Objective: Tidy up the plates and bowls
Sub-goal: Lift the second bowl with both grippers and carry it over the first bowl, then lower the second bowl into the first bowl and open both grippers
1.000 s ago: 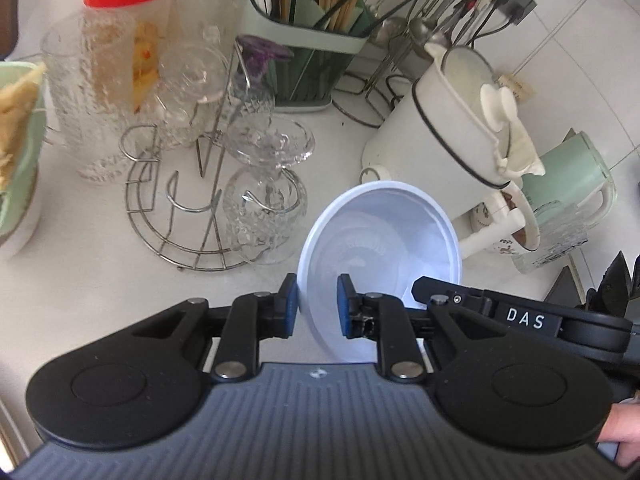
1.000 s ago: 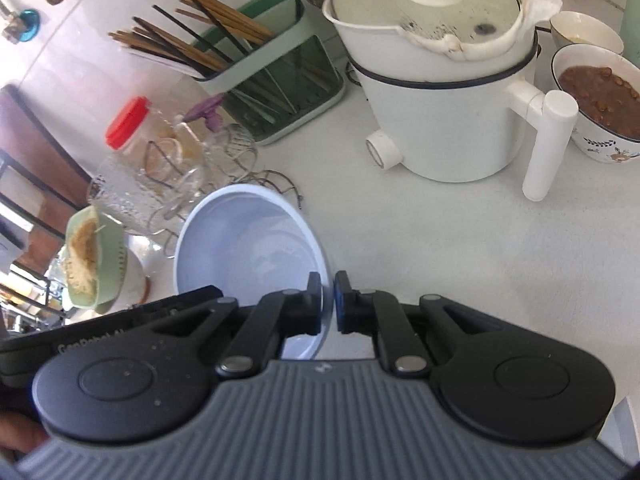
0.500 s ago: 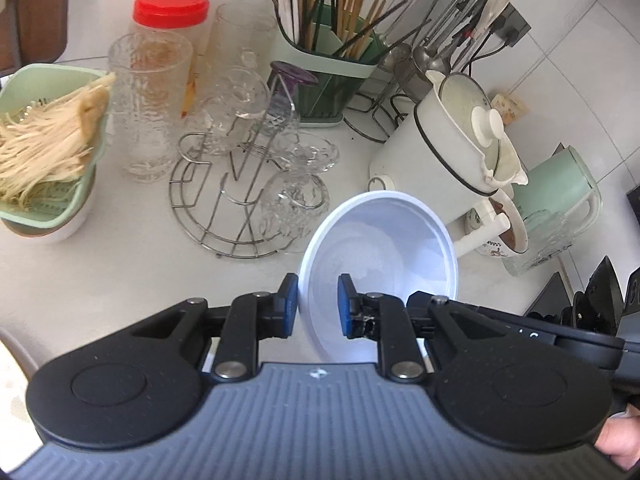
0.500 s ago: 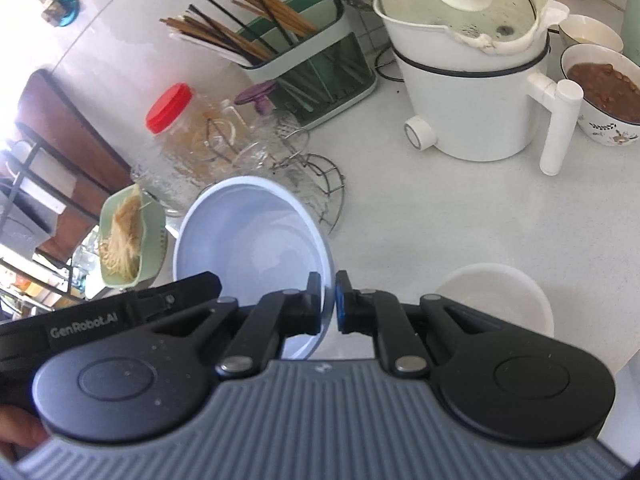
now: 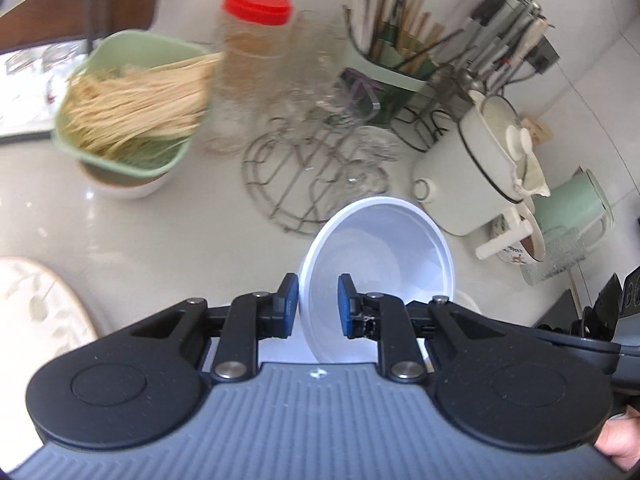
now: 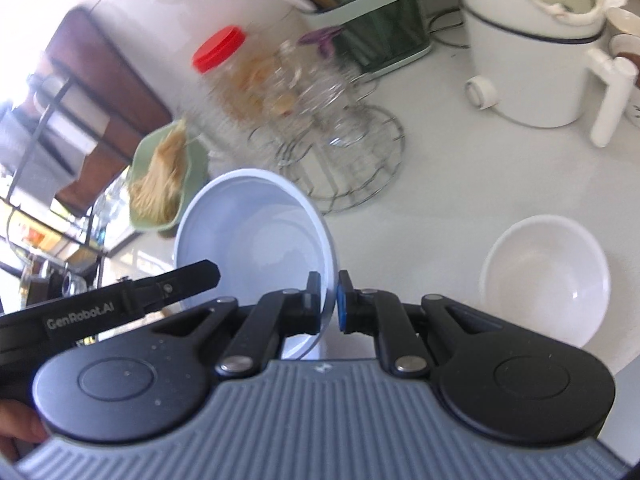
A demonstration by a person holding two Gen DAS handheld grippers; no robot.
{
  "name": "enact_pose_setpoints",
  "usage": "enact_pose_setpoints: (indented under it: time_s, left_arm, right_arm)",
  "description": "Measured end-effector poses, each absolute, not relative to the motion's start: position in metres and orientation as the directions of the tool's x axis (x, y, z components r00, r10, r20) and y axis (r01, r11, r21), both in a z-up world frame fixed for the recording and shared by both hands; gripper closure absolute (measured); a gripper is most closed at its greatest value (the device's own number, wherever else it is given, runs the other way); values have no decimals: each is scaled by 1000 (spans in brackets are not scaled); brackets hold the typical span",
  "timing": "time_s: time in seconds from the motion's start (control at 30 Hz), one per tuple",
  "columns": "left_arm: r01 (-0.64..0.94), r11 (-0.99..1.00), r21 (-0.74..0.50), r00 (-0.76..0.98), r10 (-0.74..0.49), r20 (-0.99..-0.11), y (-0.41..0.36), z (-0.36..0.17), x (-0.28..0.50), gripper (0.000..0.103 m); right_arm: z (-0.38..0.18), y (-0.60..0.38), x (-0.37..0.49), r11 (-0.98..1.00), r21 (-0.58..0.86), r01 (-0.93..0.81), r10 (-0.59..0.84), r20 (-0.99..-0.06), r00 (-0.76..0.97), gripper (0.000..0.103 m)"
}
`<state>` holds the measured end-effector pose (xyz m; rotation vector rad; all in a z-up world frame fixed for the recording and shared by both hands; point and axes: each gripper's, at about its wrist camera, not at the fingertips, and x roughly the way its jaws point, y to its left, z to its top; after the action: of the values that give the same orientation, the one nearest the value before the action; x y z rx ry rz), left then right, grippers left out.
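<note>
Both grippers clamp one tilted bowl by its rim: left gripper, right gripper. A second bowl sits right of it.

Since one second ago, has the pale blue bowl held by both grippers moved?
Yes. The pale blue bowl has drawn back from the white lidded pot, which now sits farther off at the upper right, and a white bowl has come into view.
</note>
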<state>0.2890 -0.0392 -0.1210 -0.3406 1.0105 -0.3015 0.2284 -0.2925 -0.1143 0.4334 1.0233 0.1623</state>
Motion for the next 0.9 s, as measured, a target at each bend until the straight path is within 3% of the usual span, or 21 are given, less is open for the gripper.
enact_pose_setpoints:
  time_s: [0.77, 0.8, 0.9]
  left_arm:
    - [-87, 918, -387, 425, -317, -848, 11, -168, 257, 79]
    - [-94, 917, -389, 423, -316, -849, 12, -168, 258, 79]
    - [-102, 917, -385, 426, -310, -850, 13, -165, 261, 62]
  right_arm:
    - [-149, -228, 222, 928, 372, -19, 355, -868, 348, 90]
    - [-149, -229, 223, 927, 374, -16, 356, -867, 348, 90]
    - [-148, -230, 224, 926, 376, -10, 356, -866, 353, 90]
